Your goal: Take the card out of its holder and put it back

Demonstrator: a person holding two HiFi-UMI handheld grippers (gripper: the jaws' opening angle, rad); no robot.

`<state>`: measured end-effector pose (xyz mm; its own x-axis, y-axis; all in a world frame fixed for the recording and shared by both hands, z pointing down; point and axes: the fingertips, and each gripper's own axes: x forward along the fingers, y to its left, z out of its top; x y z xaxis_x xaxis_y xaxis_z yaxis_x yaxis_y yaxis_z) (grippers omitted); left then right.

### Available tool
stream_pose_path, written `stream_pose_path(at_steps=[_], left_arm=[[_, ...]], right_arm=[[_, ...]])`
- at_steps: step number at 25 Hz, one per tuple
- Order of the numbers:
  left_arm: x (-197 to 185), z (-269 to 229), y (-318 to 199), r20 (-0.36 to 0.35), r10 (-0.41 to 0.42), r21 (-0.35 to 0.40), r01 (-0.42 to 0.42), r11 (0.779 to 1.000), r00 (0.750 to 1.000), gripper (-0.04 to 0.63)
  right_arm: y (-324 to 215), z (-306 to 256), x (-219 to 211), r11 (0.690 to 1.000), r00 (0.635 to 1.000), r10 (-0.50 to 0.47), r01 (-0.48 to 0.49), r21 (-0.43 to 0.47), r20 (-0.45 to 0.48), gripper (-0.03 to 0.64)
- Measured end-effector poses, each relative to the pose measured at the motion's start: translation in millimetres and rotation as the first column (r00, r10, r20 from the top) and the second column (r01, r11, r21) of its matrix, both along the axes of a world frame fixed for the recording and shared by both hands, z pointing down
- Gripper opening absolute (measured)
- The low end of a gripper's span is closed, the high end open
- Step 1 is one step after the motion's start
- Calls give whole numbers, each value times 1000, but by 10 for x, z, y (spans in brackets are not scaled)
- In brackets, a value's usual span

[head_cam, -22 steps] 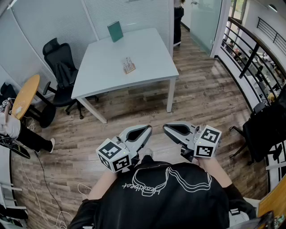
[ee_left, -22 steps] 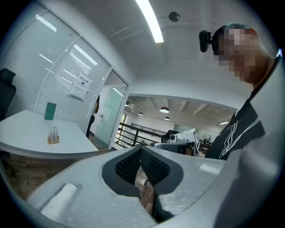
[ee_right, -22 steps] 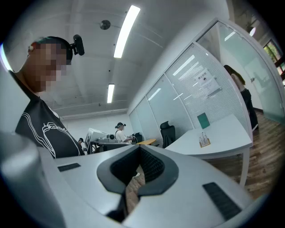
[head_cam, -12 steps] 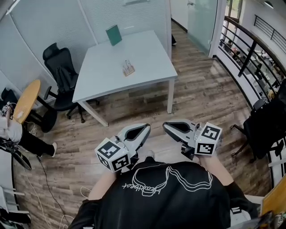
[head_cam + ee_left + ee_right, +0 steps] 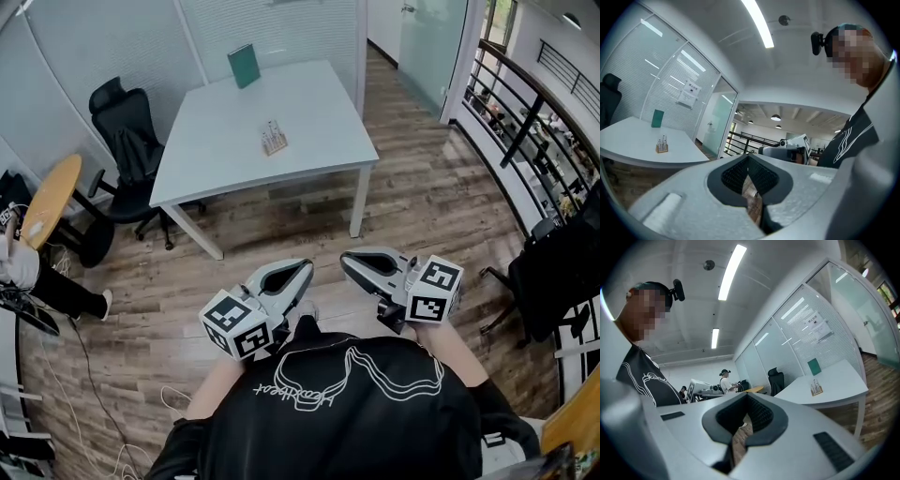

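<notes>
Well ahead of my 2 tools, the card holder (image 5: 272, 139) stands on the surface (image 5: 319, 103). Left tool (image 5: 305, 270) and right tool (image 5: 349, 263) are both closed on nothing, with the left slightly nearer.

An office, with a glazed meeting corner; ahead of the left gripper (image 5: 307, 269) a white table (image 5: 309, 103) stands on a wood-plank floor (image 5: 422, 206); beyond the table rise frosted glass partitions (image 5: 103, 47), one pane bearing a paper notice (image 5: 689, 96); a black swivel chair (image 5: 127, 141) sits at the table's side, ahead and to the left of that gripper; farther left is a round wooden tabletop (image 5: 52, 202); ahead and to the right of the right gripper (image 5: 349, 262) are a glass door (image 5: 427, 37) and a black railing (image 5: 525, 122); strip lights (image 5: 757, 23) run along the ceiling above both; off to the right gripper's left, far back, a person in a cap (image 5: 724, 378) stands among equipment.
</notes>
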<state>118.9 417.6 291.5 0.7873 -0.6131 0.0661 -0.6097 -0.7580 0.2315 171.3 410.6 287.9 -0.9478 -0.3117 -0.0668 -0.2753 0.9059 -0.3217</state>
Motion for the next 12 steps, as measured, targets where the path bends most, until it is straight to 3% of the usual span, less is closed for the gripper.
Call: stream_pose_path(at_steps=[12], left_arm=[[-460,198,-931,-23,-1,-50,0,999,1000,14]], right_arm=[[-927,178,-456,998,1000,-2,3,-55,9,9]])
